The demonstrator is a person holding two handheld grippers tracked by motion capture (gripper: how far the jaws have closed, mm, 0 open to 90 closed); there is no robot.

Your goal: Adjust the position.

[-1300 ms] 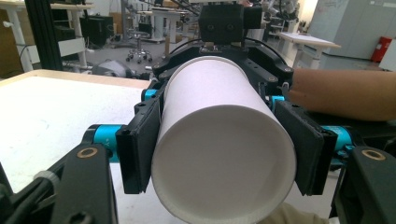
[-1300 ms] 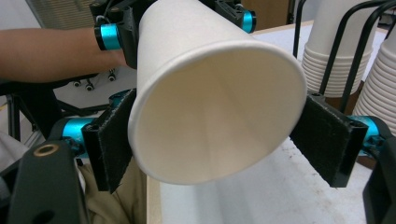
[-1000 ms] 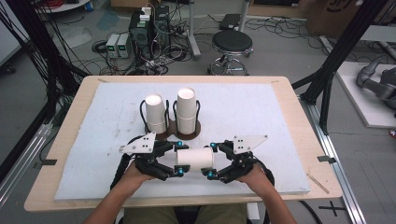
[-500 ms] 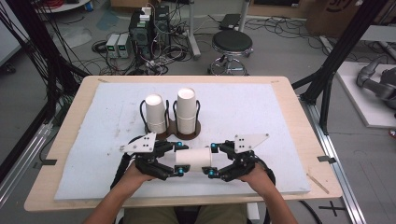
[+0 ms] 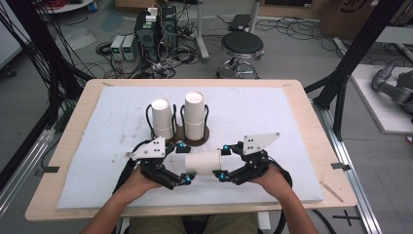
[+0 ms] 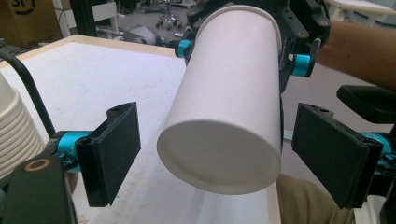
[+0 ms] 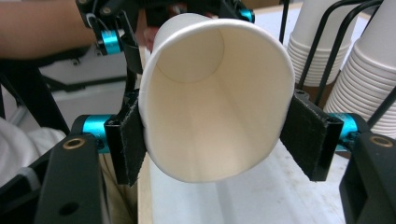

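Smooth white paper cup squeezed oval in right claw; left claw just opened, pads clear.

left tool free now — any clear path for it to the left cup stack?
Probably yes. The left tool has just been opening and stands open around the held cup's base, which the right tool clamps. The left cup stack stands just beyond, nothing between.

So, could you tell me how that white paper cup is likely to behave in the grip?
The paper cup probably crushes easily: its rim looks squeezed oval between the right gripper pads. It seems light, being thin-walled and empty. Laid on the table, it would likely roll.
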